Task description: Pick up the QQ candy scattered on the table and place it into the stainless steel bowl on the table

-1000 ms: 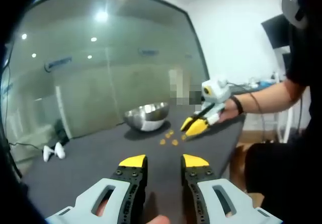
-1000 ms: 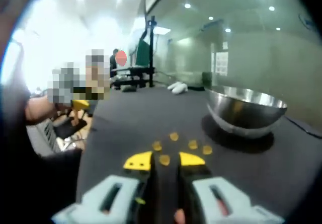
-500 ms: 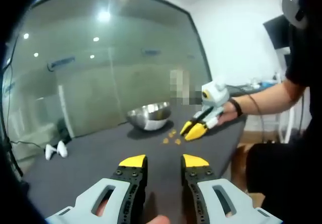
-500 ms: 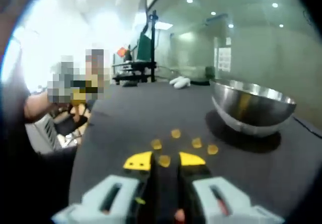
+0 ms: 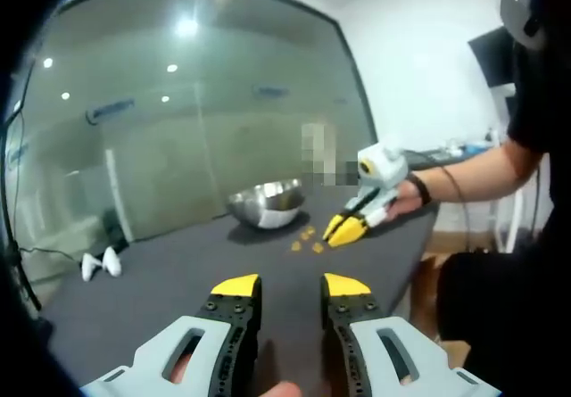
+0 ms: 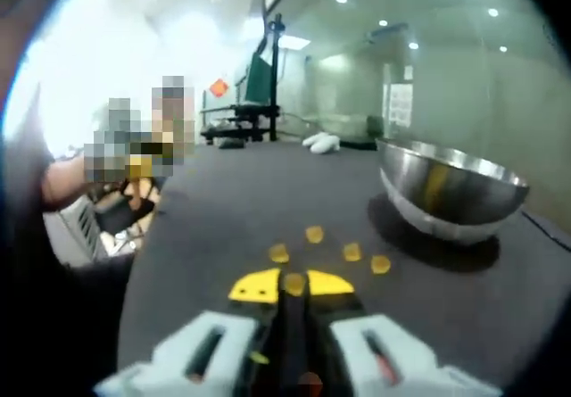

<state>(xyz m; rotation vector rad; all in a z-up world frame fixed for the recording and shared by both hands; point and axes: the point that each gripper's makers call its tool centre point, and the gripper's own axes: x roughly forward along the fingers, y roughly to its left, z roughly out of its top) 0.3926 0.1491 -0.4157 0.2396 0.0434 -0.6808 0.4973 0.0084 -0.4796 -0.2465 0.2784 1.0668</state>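
Several yellow QQ candies (image 6: 314, 234) lie loose on the dark table (image 6: 214, 219), just left of the stainless steel bowl (image 6: 451, 196). My right gripper (image 6: 293, 285) is low over the table, its yellow jaws shut on one QQ candy (image 6: 293, 283) at the near edge of the cluster. The left gripper view shows that right gripper (image 5: 343, 229) at the candies (image 5: 308, 235), in front of the bowl (image 5: 265, 203). My left gripper (image 5: 291, 285) hovers well back from them, open with nothing between its jaws.
A glass wall runs behind the table. White shoes (image 5: 96, 263) lie on the floor beyond the table's far edge. A person's arm (image 5: 464, 178) reaches in from the right, above the table's right edge (image 5: 419, 236). A dark equipment stand (image 6: 259, 94) rises in the background.
My right gripper's jaws have closed in on the candy between them and moved slightly forward. The left gripper has stayed open and nearly still.
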